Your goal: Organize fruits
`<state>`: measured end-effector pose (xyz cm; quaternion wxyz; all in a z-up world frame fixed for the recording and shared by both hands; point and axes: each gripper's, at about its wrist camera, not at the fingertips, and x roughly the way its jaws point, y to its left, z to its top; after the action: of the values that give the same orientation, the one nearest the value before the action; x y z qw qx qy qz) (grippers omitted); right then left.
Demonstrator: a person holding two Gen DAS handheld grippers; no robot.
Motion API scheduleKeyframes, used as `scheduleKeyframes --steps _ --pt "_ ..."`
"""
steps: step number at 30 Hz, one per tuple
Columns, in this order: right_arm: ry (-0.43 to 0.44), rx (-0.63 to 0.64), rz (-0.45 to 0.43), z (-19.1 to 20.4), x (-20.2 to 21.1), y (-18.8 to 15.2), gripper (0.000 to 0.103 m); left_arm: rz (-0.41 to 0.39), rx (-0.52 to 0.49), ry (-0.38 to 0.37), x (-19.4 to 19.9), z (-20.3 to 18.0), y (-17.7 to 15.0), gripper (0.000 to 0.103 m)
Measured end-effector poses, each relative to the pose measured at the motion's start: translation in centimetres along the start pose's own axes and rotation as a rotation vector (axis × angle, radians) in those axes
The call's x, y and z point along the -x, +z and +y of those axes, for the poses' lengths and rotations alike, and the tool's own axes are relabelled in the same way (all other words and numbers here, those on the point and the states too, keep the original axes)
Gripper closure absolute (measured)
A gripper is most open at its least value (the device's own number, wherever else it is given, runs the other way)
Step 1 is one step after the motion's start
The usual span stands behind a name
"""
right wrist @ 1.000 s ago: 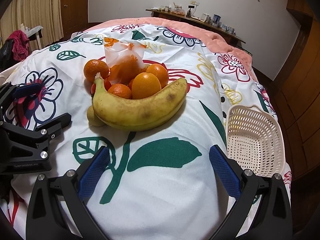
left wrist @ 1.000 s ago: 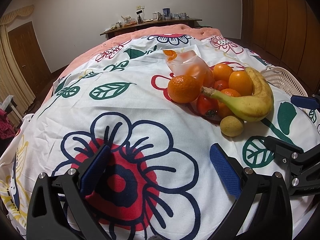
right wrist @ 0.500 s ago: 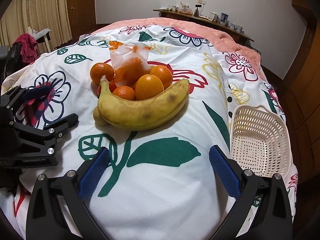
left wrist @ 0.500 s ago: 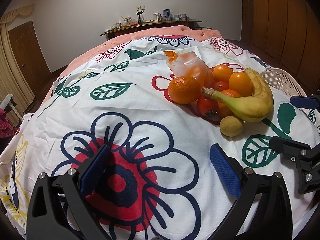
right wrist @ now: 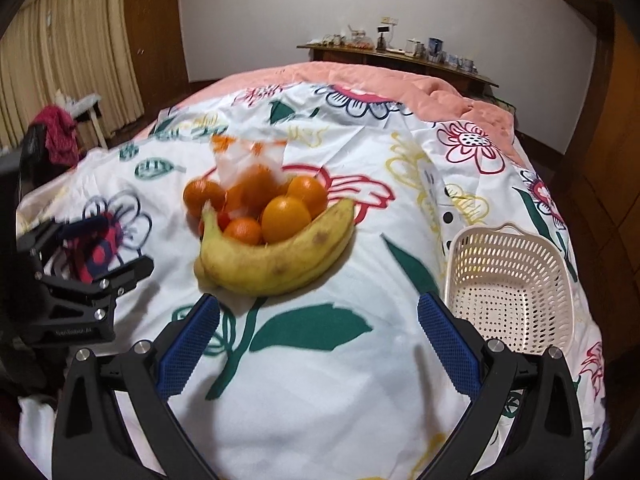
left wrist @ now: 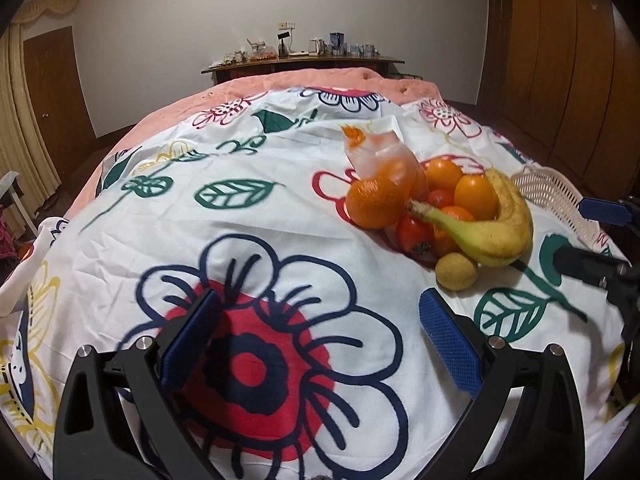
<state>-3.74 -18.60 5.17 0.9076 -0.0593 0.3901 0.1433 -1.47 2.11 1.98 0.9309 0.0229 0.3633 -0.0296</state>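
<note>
Nearest: right gripper (right wrist: 318,336) spread wide, holding nothing, above flowered bedcover (right wrist: 312,380). Left gripper (left wrist: 316,336) likewise spread and empty. Just beyond: banana (right wrist: 276,256) lying curved against heaped oranges (right wrist: 286,218), with cream basket (right wrist: 510,284) empty, well apart to the right. Probably soft, easily bruised; best taken gently across the thick middle. Behind: half-open plastic bag (right wrist: 250,164), slippery.

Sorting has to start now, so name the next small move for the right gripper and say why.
Probably ease the right gripper forward toward the banana. Both grippers are open and hold nothing, the basket beside it holds no fruit, and the banana lies at the near edge of the pile, in front of the oranges, just ahead of the fingers.
</note>
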Motion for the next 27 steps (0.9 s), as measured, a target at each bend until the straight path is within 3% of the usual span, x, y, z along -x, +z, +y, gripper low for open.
scheduleKeyframes --steps 8,18,20,27 --pt "0.046 -0.097 -0.023 -1.9 0.2 1.9 0.005 -0.016 0.006 0.032 0.3 0.5 1.2 0.002" --pt "0.054 -0.149 -0.022 -2.3 -0.9 1.5 0.005 -0.028 -0.01 -0.012 0.1 -0.3 4.0 0.003" --pt "0.056 -0.163 -0.028 -2.6 -0.9 1.5 0.005 -0.016 -0.013 -0.022 -0.6 -0.6 4.9 0.012" --pt "0.061 -0.192 -0.035 -3.2 -1.0 1.2 0.005 0.078 0.057 -0.06 -4.2 -0.5 6.2 0.026"
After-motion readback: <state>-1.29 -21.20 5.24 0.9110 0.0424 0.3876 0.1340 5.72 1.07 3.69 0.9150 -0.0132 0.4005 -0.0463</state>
